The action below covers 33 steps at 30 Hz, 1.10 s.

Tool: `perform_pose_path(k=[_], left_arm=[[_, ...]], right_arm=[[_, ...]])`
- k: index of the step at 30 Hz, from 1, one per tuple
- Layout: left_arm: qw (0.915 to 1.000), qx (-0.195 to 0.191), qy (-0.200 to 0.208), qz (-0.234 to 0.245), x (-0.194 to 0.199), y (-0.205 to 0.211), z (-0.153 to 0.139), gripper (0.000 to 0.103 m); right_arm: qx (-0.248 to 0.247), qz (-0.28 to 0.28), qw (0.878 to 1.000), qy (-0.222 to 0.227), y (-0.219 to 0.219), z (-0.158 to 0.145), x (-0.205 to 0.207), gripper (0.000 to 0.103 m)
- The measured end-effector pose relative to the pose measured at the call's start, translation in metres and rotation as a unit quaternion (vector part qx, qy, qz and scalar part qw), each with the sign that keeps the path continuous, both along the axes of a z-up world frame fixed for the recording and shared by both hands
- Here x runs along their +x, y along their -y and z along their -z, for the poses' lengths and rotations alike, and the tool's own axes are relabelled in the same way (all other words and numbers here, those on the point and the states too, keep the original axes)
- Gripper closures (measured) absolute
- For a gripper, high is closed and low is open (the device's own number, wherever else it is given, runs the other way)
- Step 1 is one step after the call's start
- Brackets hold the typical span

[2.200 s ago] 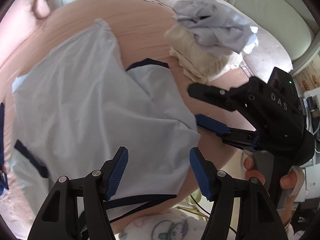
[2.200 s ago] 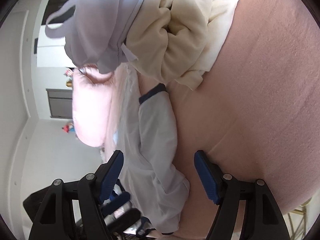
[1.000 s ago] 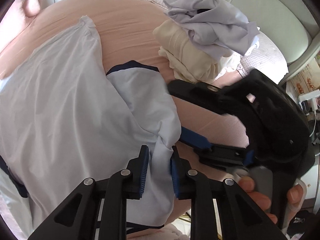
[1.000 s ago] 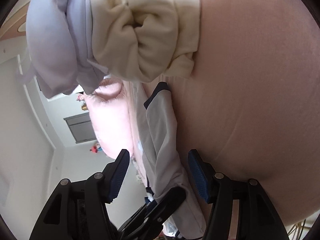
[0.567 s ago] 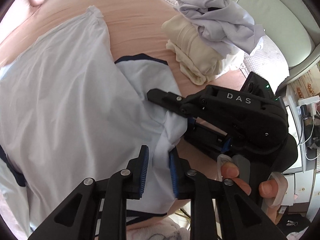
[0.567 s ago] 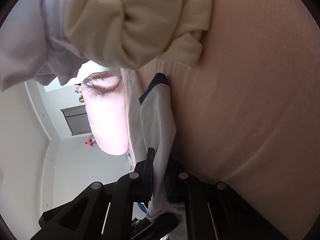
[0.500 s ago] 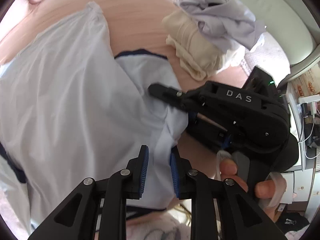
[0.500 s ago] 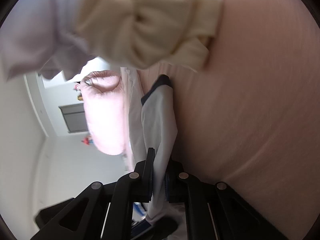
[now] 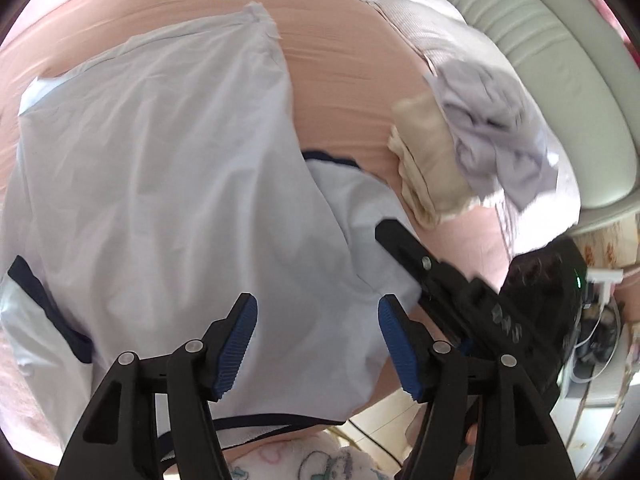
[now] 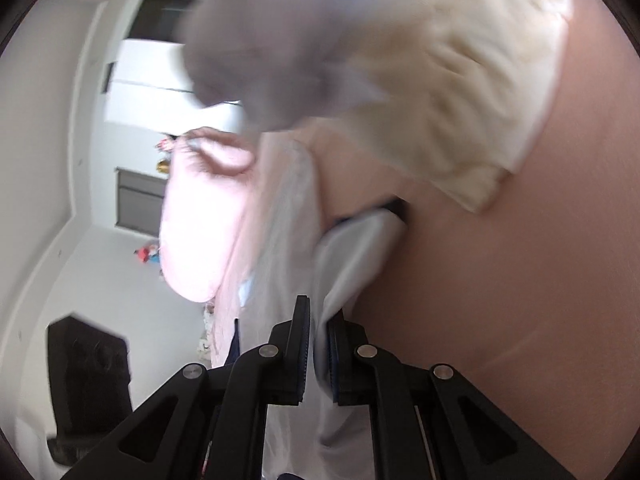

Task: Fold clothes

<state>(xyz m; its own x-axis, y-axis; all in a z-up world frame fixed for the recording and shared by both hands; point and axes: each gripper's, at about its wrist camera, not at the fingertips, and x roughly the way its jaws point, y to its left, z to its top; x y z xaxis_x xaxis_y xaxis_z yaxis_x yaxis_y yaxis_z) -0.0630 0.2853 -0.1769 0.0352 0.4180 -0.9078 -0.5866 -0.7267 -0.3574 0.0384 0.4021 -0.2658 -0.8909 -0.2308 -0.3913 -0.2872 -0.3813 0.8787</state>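
Left gripper (image 9: 318,340) first: its jaws are opening, blue pads (image 9: 236,344) wide apart, hovering over the pale blue shirt (image 9: 168,184) with nothing pinched between them. The cloth lies slack beneath the gap. Over on the right, the right gripper (image 10: 318,354) has its jaws clamped tight on a fold of that same shirt, the fabric squeezed between the pads and running up and away from them toward the navy-trimmed sleeve cuff (image 10: 394,206). In the left wrist view, that gripper's black finger lies across the shirt's right edge just below the sleeve, a person's fingers (image 9: 472,436) curled round its handle low in the frame.

Moving outward, the shirt is spread face-down across the pink bed (image 9: 340,48), hem toward the far side, another navy-edged sleeve (image 9: 44,300) out on the left. Near the sleeve on the right sits a cream garment (image 9: 428,168), bunched, with a crumpled lavender garment (image 9: 496,136) heaped on top of it. The right wrist view is blurred, but both heaps loom above the clamped fold. A padded pale headboard (image 9: 560,80) curves behind them.
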Motion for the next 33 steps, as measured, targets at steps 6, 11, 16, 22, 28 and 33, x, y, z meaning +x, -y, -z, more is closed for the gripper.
perform_pose_path(k=[6, 11, 16, 22, 28, 33], left_arm=[[0.9999, -0.006, -0.011, 0.007, -0.016, 0.008, -0.009, 0.042], [0.9991, -0.017, -0.031, 0.025, -0.037, 0.030, -0.014, 0.042], [0.9959, -0.044, -0.043, 0.067, -0.032, 0.021, -0.015, 0.042], [0.9897, -0.060, -0.090, 0.094, -0.022, 0.018, -0.025, 0.041], [0.9879, -0.062, -0.095, 0.105, -0.016, 0.012, -0.030, 0.041], [0.9742, -0.107, -0.141, 0.140, 0.000, -0.008, -0.021, 0.041]], right_arm=[[0.046, -0.054, 0.997, -0.008, 0.021, -0.017, -0.025, 0.096], [0.051, -0.084, 0.995, 0.006, 0.029, -0.016, -0.040, 0.096], [0.045, -0.099, 0.994, 0.019, 0.032, -0.012, -0.046, 0.096], [-0.025, -0.117, 0.992, 0.048, 0.018, -0.006, -0.042, 0.064], [-0.112, -0.093, 0.989, 0.042, -0.012, 0.005, -0.010, 0.041], [-0.206, -0.057, 0.976, 0.036, -0.026, 0.034, 0.009, 0.038]])
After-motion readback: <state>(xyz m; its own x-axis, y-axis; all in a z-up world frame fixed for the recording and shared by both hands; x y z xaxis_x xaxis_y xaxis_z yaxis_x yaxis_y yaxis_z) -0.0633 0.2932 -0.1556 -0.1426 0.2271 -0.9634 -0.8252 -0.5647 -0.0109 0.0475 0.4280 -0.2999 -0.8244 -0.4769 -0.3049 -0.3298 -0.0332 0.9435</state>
